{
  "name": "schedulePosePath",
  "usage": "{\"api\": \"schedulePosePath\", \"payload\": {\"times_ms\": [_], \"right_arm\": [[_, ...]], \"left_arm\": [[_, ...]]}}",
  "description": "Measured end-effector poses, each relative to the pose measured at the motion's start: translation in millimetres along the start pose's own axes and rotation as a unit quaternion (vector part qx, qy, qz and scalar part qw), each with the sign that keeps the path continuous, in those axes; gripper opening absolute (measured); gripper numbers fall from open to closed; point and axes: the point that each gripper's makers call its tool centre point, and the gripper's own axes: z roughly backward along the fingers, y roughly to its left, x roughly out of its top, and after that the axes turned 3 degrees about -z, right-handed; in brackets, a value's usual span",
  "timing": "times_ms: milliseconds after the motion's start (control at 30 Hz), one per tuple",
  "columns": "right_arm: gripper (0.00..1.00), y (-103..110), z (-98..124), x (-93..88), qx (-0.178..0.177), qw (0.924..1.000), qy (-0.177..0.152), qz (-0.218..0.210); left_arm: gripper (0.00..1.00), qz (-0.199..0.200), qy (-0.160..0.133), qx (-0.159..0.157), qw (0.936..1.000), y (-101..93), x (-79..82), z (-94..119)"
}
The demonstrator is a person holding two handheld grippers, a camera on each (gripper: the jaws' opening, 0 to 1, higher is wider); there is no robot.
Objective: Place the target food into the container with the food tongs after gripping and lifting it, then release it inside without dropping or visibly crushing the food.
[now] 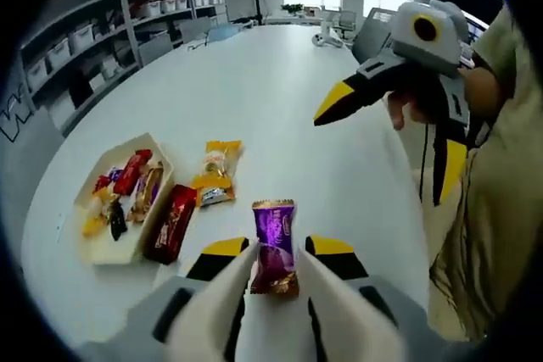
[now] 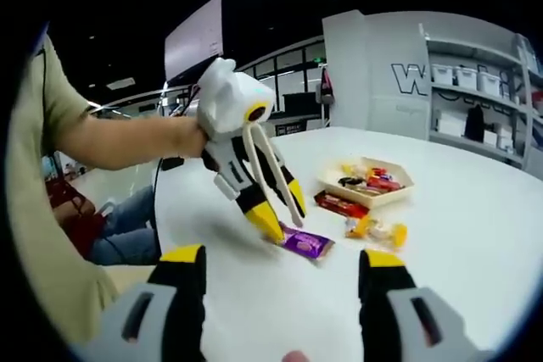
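Left gripper [image 1: 273, 270] white tong fingers [image 1: 222, 294] pinched on purple foil-wrapped candy [image 1: 274, 246], lifted off white table [image 1: 254, 99]. Right gripper [image 2: 280, 273] fingers spread wide, holding nothing.

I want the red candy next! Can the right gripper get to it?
Probably yes. The long red-wrapped candy bar lies uncovered on the white table beside the cream tray, and the right gripper is open and empty.

At the right of the left gripper view, the right gripper [image 1: 327, 112] has a grey body, black jaws and yellow tips; a thin black cable hangs beneath it. The person wears a khaki short-sleeved shirt [image 1: 496, 209]. In the right gripper view, the left gripper [image 2: 280, 218] carries white tongs [image 2: 270, 167]; blue trousers [image 2: 123, 235] show at left.
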Motion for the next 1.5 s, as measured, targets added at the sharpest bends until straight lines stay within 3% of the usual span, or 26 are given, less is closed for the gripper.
{"api": "schedulePosePath", "payload": {"times_ms": [200, 500, 1233, 1500], "right_arm": [[0.71, 2.1, 0.7, -4.3, 0.002, 1.0, 0.0, -0.004], [0.71, 0.7, 3.7, -10.8, -0.001, 1.0, 0.002, -0.008], [0.7, 4.7, 2.0, -13.3, 0.002, 1.0, 0.002, -0.007], [0.7, 5.5, 3.3, -14.7, 0.001, 1.0, 0.002, -0.009]], "left_arm": [[0.25, 0.035, -0.001, 0.022, 0.9991, 6.7, -2.3, -3.1], [0.26, 0.074, -0.006, 0.023, 0.997, 6.0, -8.4, -5.6], [0.2, 0.088, -0.02, 0.025, 0.9956, 1.2, -10.6, -7.2], [0.2, 0.093, -0.026, 0.028, 0.9949, 20.7, -0.6, 11.4]]}}
